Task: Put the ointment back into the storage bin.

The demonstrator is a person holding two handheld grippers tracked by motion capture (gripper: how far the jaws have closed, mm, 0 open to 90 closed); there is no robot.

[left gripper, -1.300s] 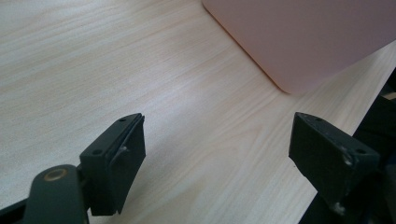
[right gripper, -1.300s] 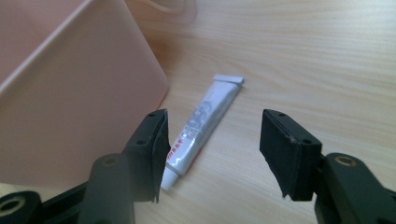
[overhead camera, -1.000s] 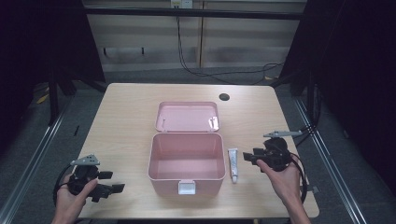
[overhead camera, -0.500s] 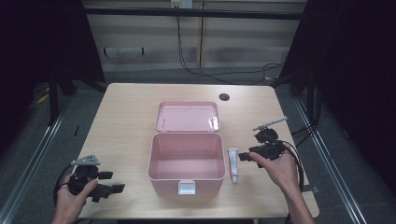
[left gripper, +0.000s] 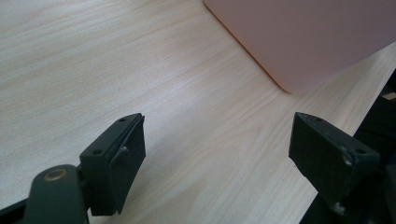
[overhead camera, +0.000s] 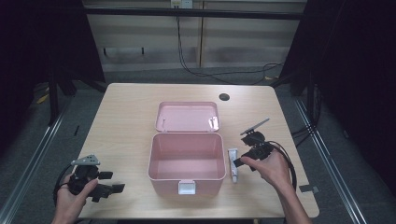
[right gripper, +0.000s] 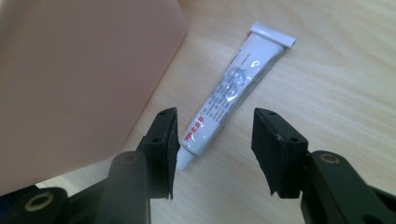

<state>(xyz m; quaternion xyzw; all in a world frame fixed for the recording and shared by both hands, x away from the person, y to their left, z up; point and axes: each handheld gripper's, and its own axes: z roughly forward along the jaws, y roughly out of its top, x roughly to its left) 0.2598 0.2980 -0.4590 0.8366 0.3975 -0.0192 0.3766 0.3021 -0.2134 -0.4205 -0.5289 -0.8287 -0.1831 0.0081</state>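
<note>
pink box (overhead camera: 186,156) open at centre of the wooden surface (overhead camera: 126,116), lid (overhead camera: 187,116) laid back behind it. white tube (right gripper: 231,95) lies flat just right of the box. right tool (right gripper: 215,140) low over the tube's cap end, jaws spread either side, not pinching. left tool (left gripper: 215,156) spread, near-left, over bare surface.

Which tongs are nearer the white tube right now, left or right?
Right. The right tongs are open just above the tube, which lies on the table beside the pink box. The left tongs sit open across the box, near the table's front-left corner.
</note>
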